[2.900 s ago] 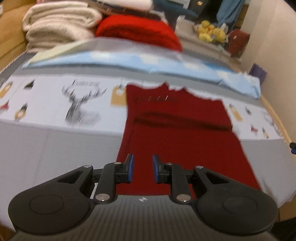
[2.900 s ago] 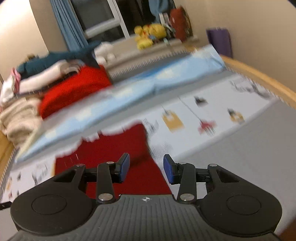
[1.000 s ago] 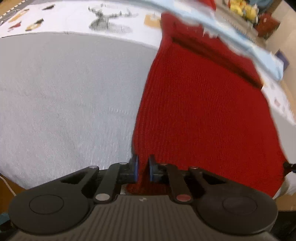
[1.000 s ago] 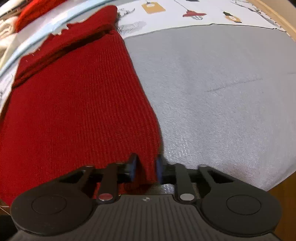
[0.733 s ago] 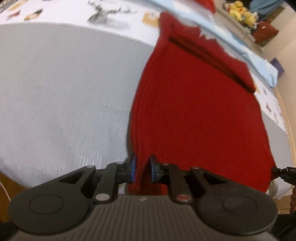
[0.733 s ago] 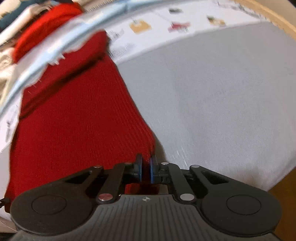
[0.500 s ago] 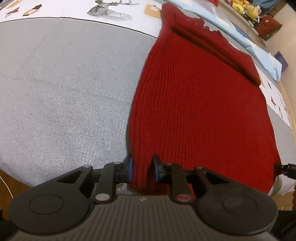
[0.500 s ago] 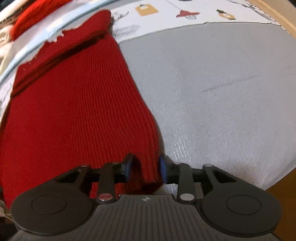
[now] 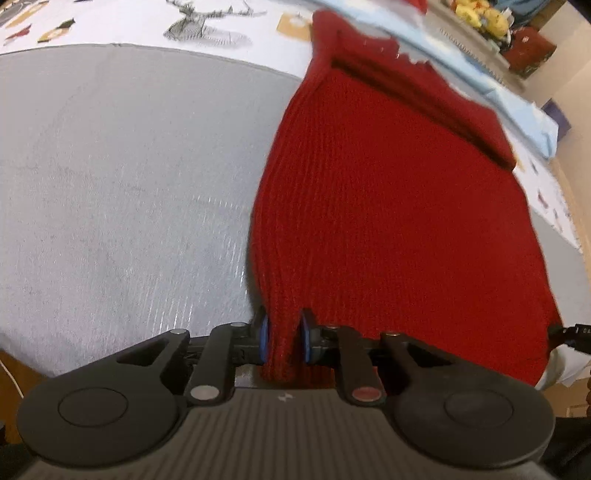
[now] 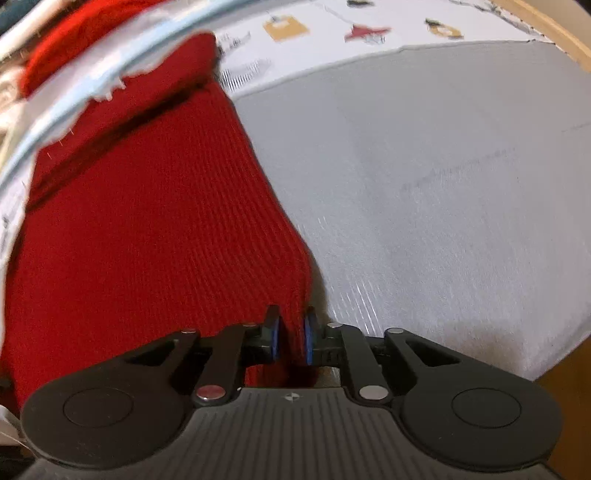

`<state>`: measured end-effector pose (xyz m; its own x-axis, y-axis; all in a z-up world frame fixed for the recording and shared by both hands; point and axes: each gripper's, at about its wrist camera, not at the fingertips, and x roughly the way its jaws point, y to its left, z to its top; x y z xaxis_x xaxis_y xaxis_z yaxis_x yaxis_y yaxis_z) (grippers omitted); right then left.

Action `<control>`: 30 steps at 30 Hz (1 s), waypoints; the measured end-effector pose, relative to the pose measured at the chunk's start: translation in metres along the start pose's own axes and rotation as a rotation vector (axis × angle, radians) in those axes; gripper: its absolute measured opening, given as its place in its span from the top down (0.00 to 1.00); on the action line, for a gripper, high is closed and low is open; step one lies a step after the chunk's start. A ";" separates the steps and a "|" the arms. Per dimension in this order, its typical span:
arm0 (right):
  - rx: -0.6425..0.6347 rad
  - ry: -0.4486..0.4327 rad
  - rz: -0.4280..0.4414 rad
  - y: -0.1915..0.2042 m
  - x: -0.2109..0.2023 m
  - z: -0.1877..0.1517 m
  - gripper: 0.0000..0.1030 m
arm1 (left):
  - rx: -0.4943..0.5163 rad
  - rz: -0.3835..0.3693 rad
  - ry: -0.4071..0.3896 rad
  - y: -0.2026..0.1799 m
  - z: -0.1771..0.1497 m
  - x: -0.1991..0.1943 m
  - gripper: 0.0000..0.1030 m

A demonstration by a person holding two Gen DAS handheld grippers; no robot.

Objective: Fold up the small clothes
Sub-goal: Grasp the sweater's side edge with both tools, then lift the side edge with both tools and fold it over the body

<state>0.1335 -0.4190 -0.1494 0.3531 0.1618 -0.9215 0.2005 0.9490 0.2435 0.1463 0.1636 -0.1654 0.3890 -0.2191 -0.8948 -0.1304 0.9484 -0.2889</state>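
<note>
On the grey bed cover (image 9: pixel 110 177) lies the red knit (image 9: pixel 388 206), spread flat, its folded far end by a pale blue sheet (image 9: pixel 517 107). The left tongs (image 9: pixel 283 338) straddle its near left corner, the right tongs (image 10: pixel 291 334) its near right corner; both pairs of jaws are closing, narrowly apart, cloth between the blue pads. Printed bedding (image 10: pixel 332 33), yellow plush toys (image 9: pixel 480 18) and a red pile (image 10: pixel 74 48) lie beyond.

Both wrist views look steeply down, close, sharing the red knit (image 9: pixel 388 206).
</note>
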 end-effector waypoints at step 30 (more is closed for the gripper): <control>0.022 -0.494 0.381 -0.011 -0.186 -0.010 0.92 | 0.139 -0.221 -0.322 -0.029 -0.022 -0.200 0.89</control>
<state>0.0567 -0.4570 0.0159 0.7835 0.3382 -0.5213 -0.0055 0.8426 0.5385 0.0525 0.1750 0.0142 0.6624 -0.3586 -0.6578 0.1042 0.9136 -0.3931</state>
